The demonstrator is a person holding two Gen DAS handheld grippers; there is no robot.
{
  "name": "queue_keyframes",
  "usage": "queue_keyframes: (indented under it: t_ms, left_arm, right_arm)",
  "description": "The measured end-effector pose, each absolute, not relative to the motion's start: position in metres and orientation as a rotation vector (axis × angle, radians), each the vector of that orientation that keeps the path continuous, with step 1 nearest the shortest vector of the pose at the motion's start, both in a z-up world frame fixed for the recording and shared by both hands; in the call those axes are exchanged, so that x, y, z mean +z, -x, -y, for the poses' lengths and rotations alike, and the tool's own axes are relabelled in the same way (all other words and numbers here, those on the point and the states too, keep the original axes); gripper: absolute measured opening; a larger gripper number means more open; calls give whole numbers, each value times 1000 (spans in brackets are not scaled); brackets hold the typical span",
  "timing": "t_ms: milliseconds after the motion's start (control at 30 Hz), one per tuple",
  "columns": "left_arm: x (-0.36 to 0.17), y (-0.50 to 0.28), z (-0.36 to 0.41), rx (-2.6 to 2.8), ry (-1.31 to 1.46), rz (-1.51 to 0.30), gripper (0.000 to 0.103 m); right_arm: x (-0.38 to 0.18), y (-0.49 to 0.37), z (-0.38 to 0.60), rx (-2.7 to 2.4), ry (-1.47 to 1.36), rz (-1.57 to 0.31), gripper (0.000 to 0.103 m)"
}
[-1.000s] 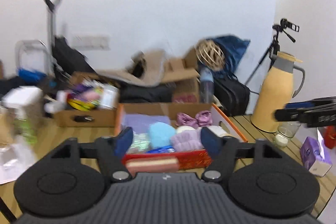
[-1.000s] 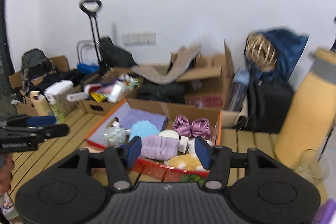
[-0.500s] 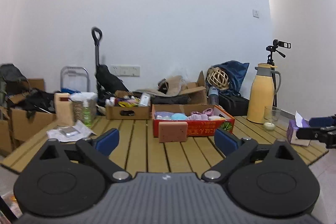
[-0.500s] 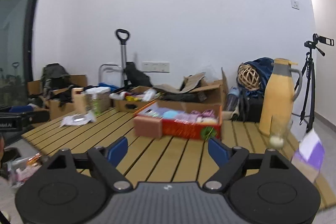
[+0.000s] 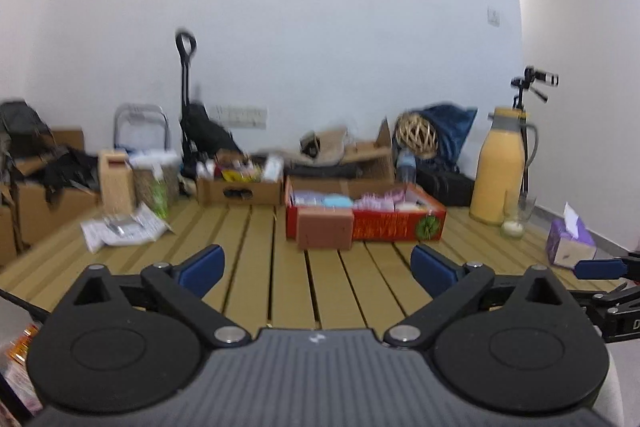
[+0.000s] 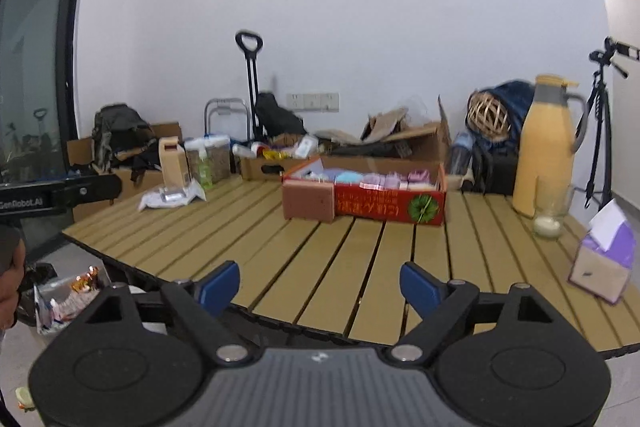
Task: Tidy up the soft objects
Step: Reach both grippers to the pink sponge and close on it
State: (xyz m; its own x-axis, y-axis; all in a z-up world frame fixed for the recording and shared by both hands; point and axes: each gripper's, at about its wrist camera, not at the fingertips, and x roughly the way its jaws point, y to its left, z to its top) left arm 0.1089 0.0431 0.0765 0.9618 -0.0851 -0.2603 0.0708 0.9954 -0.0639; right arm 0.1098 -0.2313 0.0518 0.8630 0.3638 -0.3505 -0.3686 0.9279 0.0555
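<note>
A red cardboard box [image 5: 400,223] [image 6: 386,205] stands far across the slatted wooden table [image 5: 256,267] [image 6: 360,267]. It holds soft items: a light blue puff [image 5: 338,202] [image 6: 347,177] and pink-purple pieces [image 5: 378,201] [image 6: 380,181]. A brownish-pink sponge block [image 5: 325,227] [image 6: 308,202] leans against the box's front left corner. My left gripper [image 5: 318,267] is open over the near table, nothing between its blue pads. My right gripper [image 6: 320,283] hangs at the table's near edge, jaws still opening and empty. Each gripper shows at the other view's edge.
A yellow thermos jug [image 5: 500,171] [image 6: 544,151], a glass candle jar [image 5: 514,225] [image 6: 549,219] and a purple tissue box [image 5: 570,245] [image 6: 604,263] stand on the right. A brown carton of clutter [image 5: 240,190], a wrapped packet [image 5: 120,227] and bags fill the left and back.
Both grippers have drawn far back from the red box, which was close under them a second ago. Both pairs of jaws have spread wider.
</note>
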Motion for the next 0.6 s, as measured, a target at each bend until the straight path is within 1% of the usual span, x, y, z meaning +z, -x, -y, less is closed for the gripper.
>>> queue_keyframes:
  t_ms: [133, 200, 233, 267, 333, 367, 400, 433, 467, 500, 533, 567, 600]
  left_arm:
    - [62, -171, -51, -75, 119, -332, 101]
    - [60, -210, -58, -88, 146, -346, 98]
    - [60, -230, -61, -92, 161, -359, 93]
    - [60, -252, -64, -94, 173, -376, 87]
    - [60, -297, -71, -97, 196, -414, 80]
    - [59, -324, -73, -103, 208, -431, 79]
    - [58, -344, -75, -113, 214, -450, 79]
    - [56, -364, -75, -120, 217, -478, 76]
    - [54, -385, -75, -135, 221, -500, 74]
    - [51, -405, -76, -153, 234, -517, 72]
    - [48, -421, -76, -157, 244, -537, 66]
    - [44, -438, -75, -158, 248, -561, 62]
    - [41, -451, -74, -165, 248, -575, 61]
  right_arm:
    - [39, -166, 221, 412, -36, -421, 85]
    - [37, -203, 217, 428, -82, -443, 85]
    - [37, -222, 214, 435, -101, -453, 83]
    - [38, -242, 211, 445, -118, -459, 79]
    - [38, -287, 203, 461, -151, -477, 73]
    - [37, -309, 199, 463, -164, -488, 68]
    - [36, -332, 195, 462, -176, -499, 65]
    - [33, -354, 192, 462, -185, -508, 56]
    - [31, -371, 189, 459, -193, -518, 50]
    - [28, -391, 184, 455, -197, -528, 49]
    - [26, -408, 181, 452, -205, -536, 48]
    - [23, -424, 177, 453, -214, -543, 45]
    - [20, -440, 172, 458, -227, -554, 44]
